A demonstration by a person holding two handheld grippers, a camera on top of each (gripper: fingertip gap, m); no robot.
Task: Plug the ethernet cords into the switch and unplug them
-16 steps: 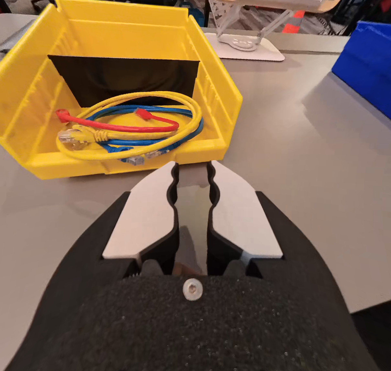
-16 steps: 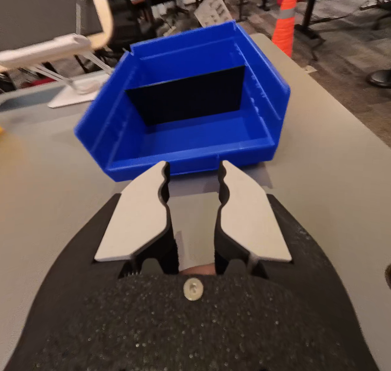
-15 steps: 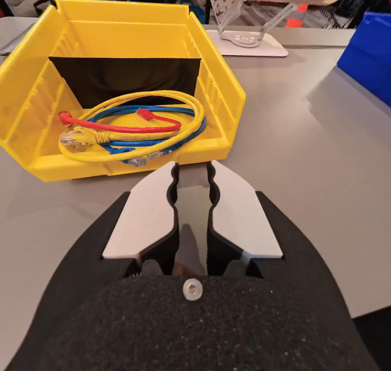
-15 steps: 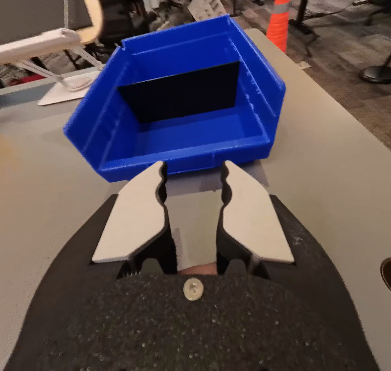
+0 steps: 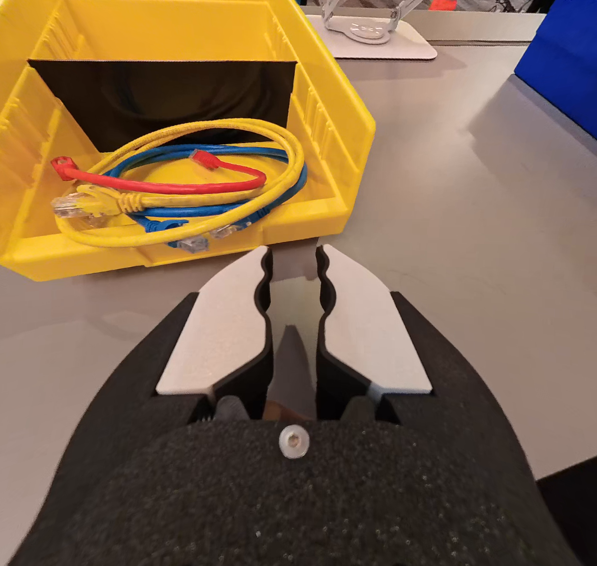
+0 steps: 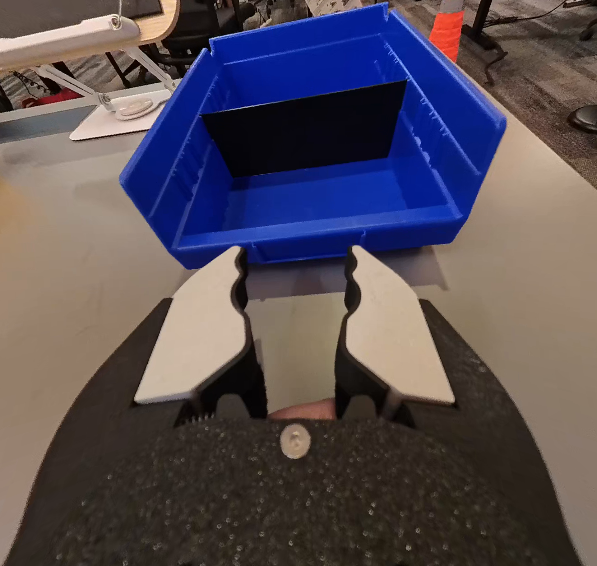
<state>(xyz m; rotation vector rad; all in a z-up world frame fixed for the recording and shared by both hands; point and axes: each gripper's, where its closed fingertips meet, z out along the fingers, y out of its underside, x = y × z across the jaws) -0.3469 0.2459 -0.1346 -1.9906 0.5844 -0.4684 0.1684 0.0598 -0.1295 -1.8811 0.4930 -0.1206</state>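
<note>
Both my grippers hover empty over the grey table [image 5: 452, 227]

Left gripper [image 5: 294, 253] slightly parted, right gripper [image 6: 295, 253] wider; coiled yellow, blue and red ethernet cords [image 5: 181, 192] fill the yellow plastic bin [image 5: 323, 98], upper left

The right gripper [image 6: 295, 256], its fingers parted with nothing between them, hangs over the grey table [image 6: 80, 259] just before a blue bin [image 6: 323, 237] with a black divider [image 6: 303, 130] standing across it.
</note>
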